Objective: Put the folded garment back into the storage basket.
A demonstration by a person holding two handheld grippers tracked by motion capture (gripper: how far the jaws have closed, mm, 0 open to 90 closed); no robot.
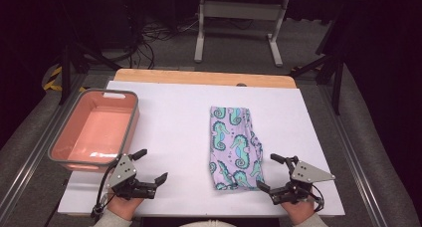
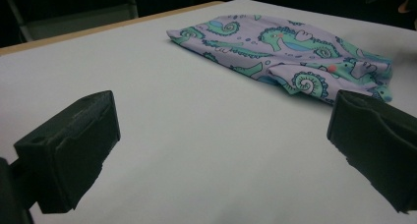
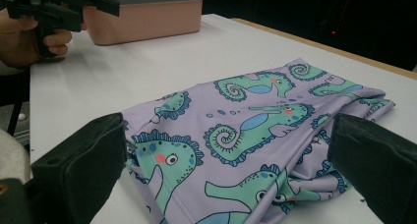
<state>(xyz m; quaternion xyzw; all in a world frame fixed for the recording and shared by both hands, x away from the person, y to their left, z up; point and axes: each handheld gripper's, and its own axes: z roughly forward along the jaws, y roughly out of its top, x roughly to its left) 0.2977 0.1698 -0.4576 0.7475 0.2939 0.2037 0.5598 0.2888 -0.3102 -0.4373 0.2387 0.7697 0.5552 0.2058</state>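
The folded seahorse-print cloth point(image 1: 235, 146) lies flat on the white table point(image 1: 174, 117), right of centre and near your edge. Your right gripper point(image 1: 274, 173) sits just beside the cloth's near right corner with its jaws spread wide and nothing between them. Your left gripper point(image 1: 150, 166) rests well apart from the cloth, jaws likewise wide and empty, next to the pink bin point(image 1: 94, 130) at the table's left edge.

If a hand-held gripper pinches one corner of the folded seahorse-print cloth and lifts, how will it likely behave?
The seahorse-print cloth will probably flop and unfold, since its layers lie loosely creased. It looks thin and likely light. On the smooth white table, a push would likely bunch it.
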